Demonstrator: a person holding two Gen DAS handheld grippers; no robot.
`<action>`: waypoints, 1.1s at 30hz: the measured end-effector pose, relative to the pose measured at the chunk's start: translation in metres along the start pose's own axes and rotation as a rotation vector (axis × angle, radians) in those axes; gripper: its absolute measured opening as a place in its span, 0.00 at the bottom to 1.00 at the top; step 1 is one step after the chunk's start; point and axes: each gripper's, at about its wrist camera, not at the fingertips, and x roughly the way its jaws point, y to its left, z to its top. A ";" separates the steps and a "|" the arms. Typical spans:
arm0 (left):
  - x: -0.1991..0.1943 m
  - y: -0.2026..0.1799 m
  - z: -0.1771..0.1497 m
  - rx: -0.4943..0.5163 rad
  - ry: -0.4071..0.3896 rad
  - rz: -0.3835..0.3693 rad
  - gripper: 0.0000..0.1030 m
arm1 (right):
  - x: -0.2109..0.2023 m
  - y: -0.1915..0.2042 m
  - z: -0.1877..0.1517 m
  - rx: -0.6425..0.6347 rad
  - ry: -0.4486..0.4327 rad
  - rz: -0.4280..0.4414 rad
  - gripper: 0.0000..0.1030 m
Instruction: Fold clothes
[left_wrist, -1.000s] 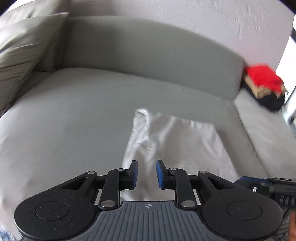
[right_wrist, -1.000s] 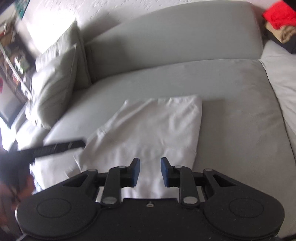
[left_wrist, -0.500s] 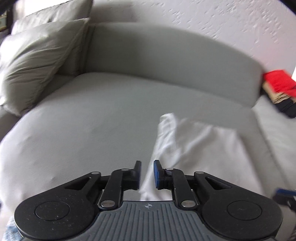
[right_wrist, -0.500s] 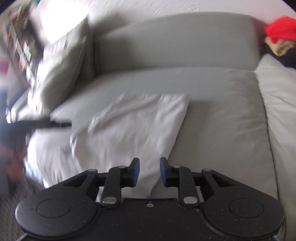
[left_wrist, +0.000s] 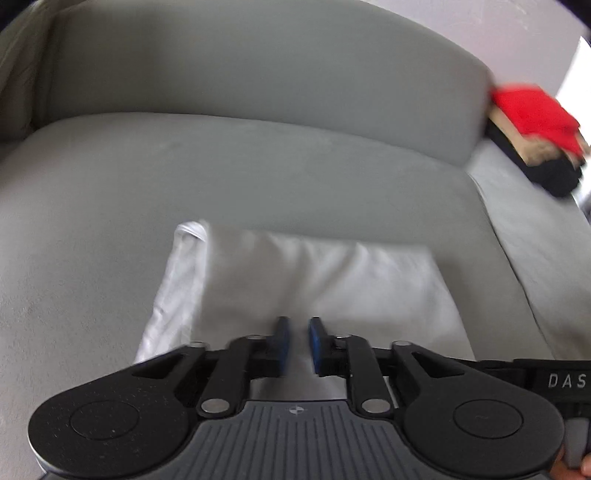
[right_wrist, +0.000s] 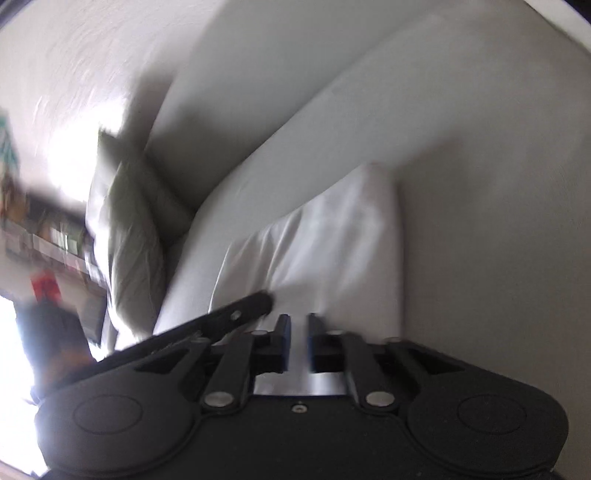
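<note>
A folded white garment (left_wrist: 314, 280) lies flat on the grey sofa seat (left_wrist: 184, 166). My left gripper (left_wrist: 297, 341) hovers over its near edge with a narrow gap between the blue pads, holding nothing. In the tilted right wrist view the garment (right_wrist: 332, 251) lies just ahead of my right gripper (right_wrist: 296, 341), also narrowly open and empty. The left gripper's finger (right_wrist: 236, 314) crosses in from the left, beside the right one.
A stack of red, tan and black clothes (left_wrist: 535, 136) sits on the right sofa cushion. The sofa backrest (left_wrist: 258, 74) runs behind the garment. A grey pillow (right_wrist: 125, 240) leans at the sofa's left end. Shelves (right_wrist: 37, 229) stand blurred beyond it.
The left gripper has swung right, back over the garment's near edge. The right gripper has rolled sharply sideways and come in close beside the left one. The garment stays put.
</note>
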 end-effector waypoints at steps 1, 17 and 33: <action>0.001 0.006 0.002 -0.011 -0.023 0.045 0.15 | 0.000 -0.006 0.005 0.010 -0.043 -0.013 0.01; 0.001 -0.008 0.006 0.028 -0.056 -0.078 0.12 | 0.014 -0.001 0.021 0.010 -0.155 0.078 0.14; -0.057 0.067 -0.019 -0.210 -0.121 0.367 0.09 | -0.039 -0.027 0.010 0.066 -0.363 -0.223 0.09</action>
